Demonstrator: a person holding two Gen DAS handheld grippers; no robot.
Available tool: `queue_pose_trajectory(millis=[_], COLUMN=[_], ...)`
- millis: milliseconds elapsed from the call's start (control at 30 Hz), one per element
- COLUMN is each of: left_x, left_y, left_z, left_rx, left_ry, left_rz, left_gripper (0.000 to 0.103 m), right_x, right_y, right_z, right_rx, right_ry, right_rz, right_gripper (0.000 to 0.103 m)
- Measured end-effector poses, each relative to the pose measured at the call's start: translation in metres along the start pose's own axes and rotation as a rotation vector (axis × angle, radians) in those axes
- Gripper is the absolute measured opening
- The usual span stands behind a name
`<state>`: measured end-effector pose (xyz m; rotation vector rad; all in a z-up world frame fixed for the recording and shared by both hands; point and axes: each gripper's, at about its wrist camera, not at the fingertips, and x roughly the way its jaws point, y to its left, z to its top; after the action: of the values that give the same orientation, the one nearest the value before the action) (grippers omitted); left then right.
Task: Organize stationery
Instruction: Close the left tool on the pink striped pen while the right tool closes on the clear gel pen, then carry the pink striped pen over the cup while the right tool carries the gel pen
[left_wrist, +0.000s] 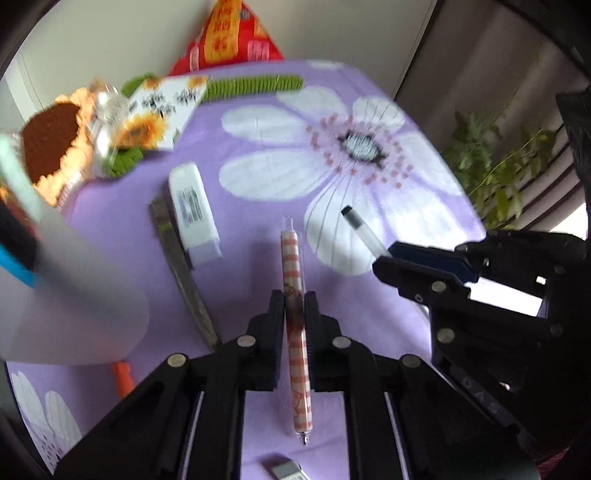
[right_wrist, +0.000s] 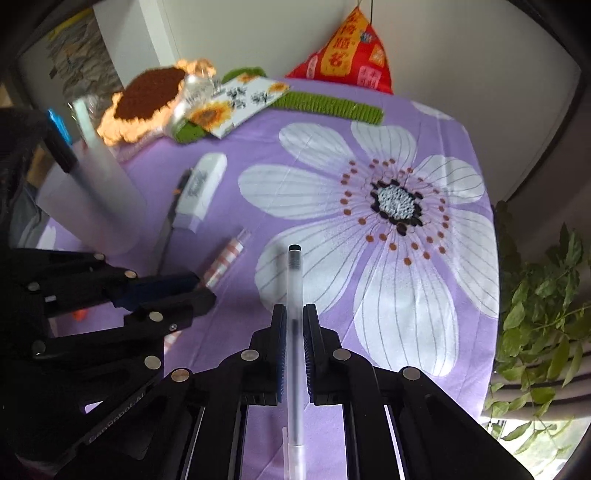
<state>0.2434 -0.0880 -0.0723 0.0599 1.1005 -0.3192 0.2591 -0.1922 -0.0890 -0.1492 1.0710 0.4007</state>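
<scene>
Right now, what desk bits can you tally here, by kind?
Pens: 2 (checked pen, frosted pen)
White case: 1
Dark slim tool: 1
Frosted cup: 1
Unclear small bits: 2 (orange bit, grey bit)
Total: 7

place: home | cues: floral purple tablecloth (right_wrist: 424, 122), crocheted sunflower (right_wrist: 147, 98), houseplant (right_wrist: 535, 306)

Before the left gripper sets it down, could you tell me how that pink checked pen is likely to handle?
The pink checked pen looks straight and stiff, so it should not sag in the left gripper. Its round, glossy clear barrel may slip between the pads or roll once laid on the purple cloth. Being slim, it is probably light.
</scene>
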Motion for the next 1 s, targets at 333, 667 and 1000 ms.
queue_pose_trajectory(millis=[333,667,1000], left_x=[-0.081,-0.148,-0.167], left_y=[0.009,0.045,0.085], left_z=[-0.003,-0.010,-0.010], left_rx=[-0.020,-0.103,-0.166], left_ry=[-0.194,-0.387,-0.472], left_rz=[-0.049,0.003,0.050], left_gripper=[0.009,0.009,0.009], right_x=[-0.082,-0.126,-0.131], right_y=[0.010,0.052,0.091], right_z=[-0.008,0.009,0.044], right_rx=[0.035,0.003,0.006], right_ry=[-0.232,-0.385,-0.461], right_rz=[0.054,0.171,0.283], right_gripper=[0.010,0.010,0.010])
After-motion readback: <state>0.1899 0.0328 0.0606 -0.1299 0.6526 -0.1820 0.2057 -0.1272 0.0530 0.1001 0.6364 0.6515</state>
